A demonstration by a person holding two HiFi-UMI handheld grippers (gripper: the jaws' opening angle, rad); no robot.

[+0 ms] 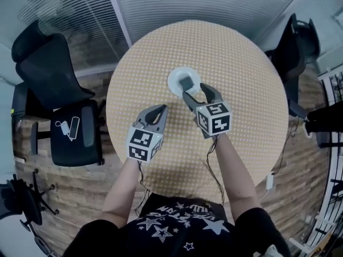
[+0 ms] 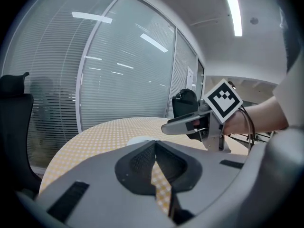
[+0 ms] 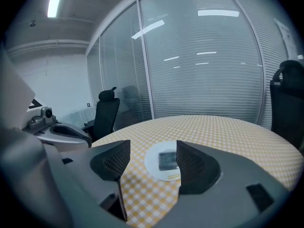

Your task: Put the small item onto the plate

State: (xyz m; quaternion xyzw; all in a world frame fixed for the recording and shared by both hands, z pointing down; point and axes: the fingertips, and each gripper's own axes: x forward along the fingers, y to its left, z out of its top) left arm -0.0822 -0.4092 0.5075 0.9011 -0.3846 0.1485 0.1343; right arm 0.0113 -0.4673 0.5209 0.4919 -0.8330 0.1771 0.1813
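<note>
**The small item is on the plate**

The small item (image 1: 187,82), dark and flat, is seen lying in the middle of the white plate (image 1: 173,77). The plate is set on the round checked surface (image 1: 241,58). So the main job looks done.

The right gripper (image 1: 195,92) is held close to the near edge of the plate. Its fingers (image 3: 194,165) are spread wide apart and nothing is held between them. Only the plate and the item are seen past them.

The left gripper (image 1: 159,110) is held over the surface, apart from the plate. Its fingers (image 2: 137,163) are pressed together at the tips, with nothing caught in them.

Very little seems to be left. The right gripper may only need to be pulled away from the plate.
</note>
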